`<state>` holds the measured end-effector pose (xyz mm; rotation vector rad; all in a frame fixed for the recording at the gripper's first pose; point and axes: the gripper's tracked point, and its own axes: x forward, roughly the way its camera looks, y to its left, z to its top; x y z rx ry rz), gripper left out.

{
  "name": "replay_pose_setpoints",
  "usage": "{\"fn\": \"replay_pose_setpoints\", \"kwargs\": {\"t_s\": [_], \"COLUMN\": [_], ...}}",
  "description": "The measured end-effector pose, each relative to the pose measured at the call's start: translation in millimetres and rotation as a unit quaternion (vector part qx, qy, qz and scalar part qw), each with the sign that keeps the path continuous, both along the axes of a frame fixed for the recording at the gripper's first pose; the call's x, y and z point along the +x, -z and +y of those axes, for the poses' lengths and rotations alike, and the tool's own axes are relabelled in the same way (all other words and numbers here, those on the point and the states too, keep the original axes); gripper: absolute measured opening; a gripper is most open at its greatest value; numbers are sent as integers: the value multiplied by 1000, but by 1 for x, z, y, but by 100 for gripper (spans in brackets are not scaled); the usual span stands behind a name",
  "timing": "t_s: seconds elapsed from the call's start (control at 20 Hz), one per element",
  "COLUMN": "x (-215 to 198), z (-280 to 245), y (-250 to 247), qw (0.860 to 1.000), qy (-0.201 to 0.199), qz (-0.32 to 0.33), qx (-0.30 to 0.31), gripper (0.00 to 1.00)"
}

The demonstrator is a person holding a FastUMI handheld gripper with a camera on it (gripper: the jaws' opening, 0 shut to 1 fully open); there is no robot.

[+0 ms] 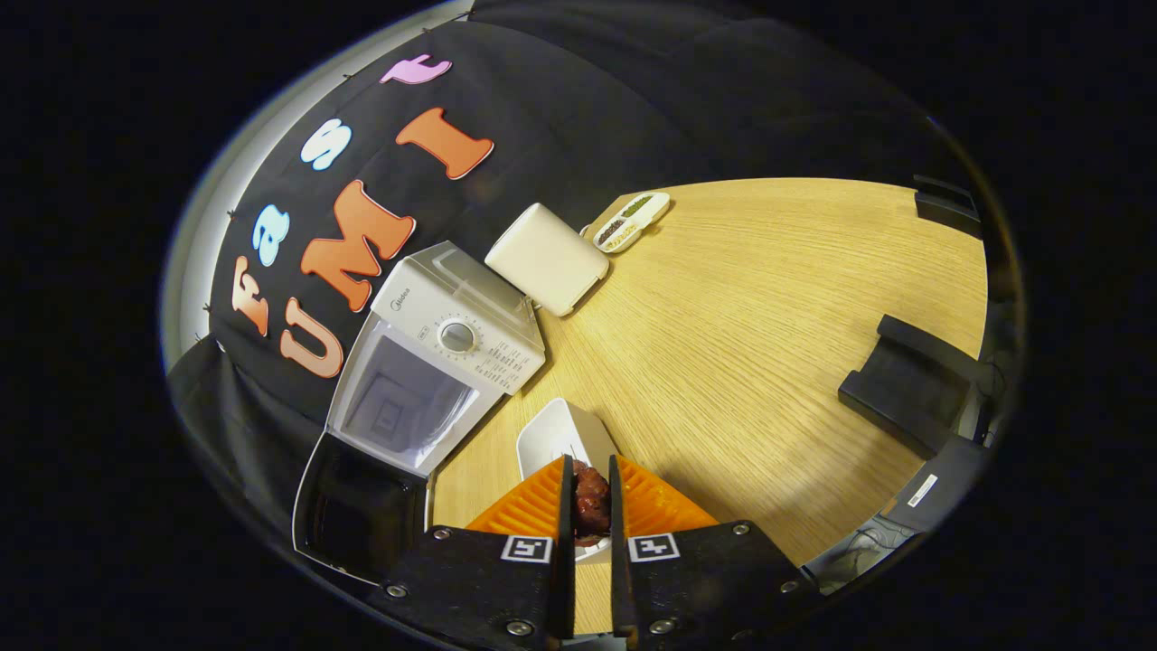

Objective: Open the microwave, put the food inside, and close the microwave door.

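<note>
One gripper [591, 484], two orange fingers [529, 504] pinching one dark red food piece [591, 508] above one white dish [559, 432]; one microwave [447, 348] far left, door [357, 511] open; one white box [547, 258], one divided tray [632, 220] far beyond

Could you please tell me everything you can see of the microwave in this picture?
The microwave is a white, boxy countertop unit standing on the wooden table against the booth's black cloth wall. Its door, dark-windowed with a white frame, is swung fully open, baring a pale, empty-looking cavity. Beside the cavity sits a control panel with one round dial and small markings. A cream box stands just beyond it. The gripper, shut on the dark reddish food, holds it near the opening.
</note>
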<state>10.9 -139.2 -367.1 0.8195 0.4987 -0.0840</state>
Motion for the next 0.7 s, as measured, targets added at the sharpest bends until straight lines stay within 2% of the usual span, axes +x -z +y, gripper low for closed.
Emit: {"fn": "replay_pose_setpoints", "kwargs": {"t_s": [0.15,0.45,0.7], "x": [3,11,16], "z": [0,18,69], "y": [-14,-70,-106], "qw": [1000,998,990], "qy": [-1,3,-35], "qz": [-7,-41,-51], "qx": [-23,-39,-124], "gripper": [11,11,11]}}
